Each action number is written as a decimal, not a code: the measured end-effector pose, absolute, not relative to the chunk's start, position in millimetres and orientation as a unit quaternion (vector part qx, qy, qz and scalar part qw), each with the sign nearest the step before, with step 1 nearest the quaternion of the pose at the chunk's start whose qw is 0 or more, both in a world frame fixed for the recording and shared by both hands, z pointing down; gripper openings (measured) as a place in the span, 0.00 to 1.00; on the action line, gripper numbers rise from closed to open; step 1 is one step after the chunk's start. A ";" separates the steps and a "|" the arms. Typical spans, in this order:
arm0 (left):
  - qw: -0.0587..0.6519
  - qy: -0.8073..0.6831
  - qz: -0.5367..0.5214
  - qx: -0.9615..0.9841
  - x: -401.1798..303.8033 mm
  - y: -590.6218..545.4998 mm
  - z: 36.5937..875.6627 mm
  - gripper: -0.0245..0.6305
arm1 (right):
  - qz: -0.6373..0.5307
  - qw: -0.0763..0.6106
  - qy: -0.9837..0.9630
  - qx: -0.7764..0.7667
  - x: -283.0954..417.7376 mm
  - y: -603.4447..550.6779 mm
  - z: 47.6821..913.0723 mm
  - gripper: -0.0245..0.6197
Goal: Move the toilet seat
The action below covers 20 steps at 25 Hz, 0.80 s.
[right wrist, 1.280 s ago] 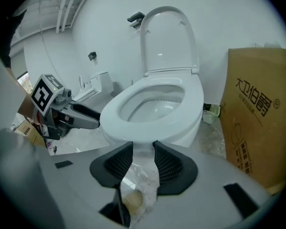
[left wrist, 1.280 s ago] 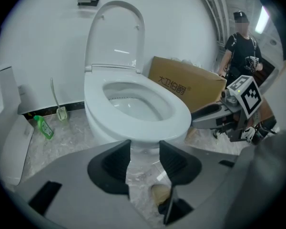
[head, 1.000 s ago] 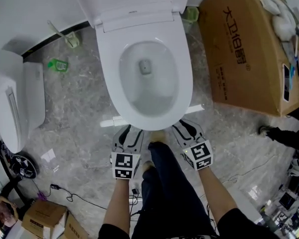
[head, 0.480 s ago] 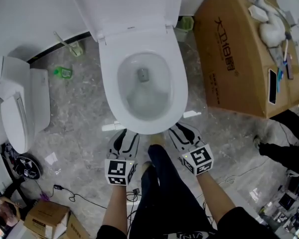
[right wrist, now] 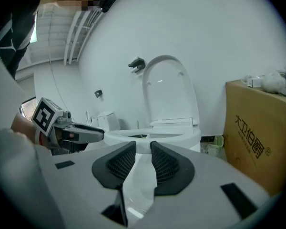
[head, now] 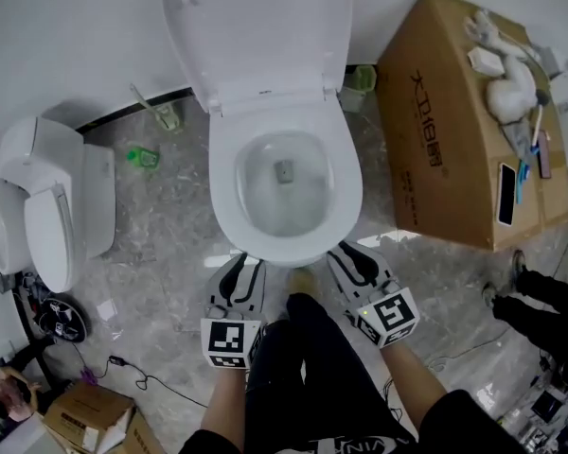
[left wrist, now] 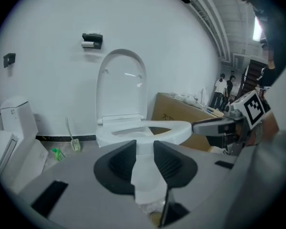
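Toilet seat: the toilet seat [head: 348, 197] lies flat on the bowl rim in the middle of the head view. The lid [head: 265, 26] stands raised against the wall at the top of the frame.
Left claw: the left claw [head: 241, 274] sits at lower centre, just short of the seat's front edge and not touching it. Its jaws are closing to a narrow gap and grip nothing; only the toilet's pedestal shows beyond them.
Right claw: the right claw [head: 357, 260] sits right of centre, also just off the seat's front edge. Its jaws are closing, fairly narrow, and hold nothing.
Change in view: a second ago the toilet sat higher in the head view and the frame's top edge cut off the lid. Now the toilet sits lower and almost the whole lid shows.
Change in claws: both claws remain just before the bowl's front, with their marker cubes a little lower in the frame. The left jaws stood visibly wider then.
Surroundings: a cardboard box [head: 445, 130] at the upper right has small items on top. A second toilet [head: 47, 216] stands at the left edge, and a toilet brush [head: 161, 110] stands by the wall at the upper left, all on a marble floor [head: 161, 244].
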<state>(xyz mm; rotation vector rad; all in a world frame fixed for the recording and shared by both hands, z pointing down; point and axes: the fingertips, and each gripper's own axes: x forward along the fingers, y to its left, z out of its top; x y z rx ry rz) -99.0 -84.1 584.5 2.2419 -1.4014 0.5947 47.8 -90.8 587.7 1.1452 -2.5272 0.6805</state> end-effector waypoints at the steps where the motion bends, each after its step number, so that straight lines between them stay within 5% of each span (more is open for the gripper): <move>1: 0.219 -0.510 0.210 0.805 -100.8 -86.4 579.5 0.22 | 0.232 0.141 -0.878 0.395 46.5 -94.8 581.8 0.22; 20: 0.152 -0.543 0.081 0.822 -111.7 -219.4 437.5 0.14 | 0.163 0.016 -0.886 0.433 38.5 -228.3 445.3 0.19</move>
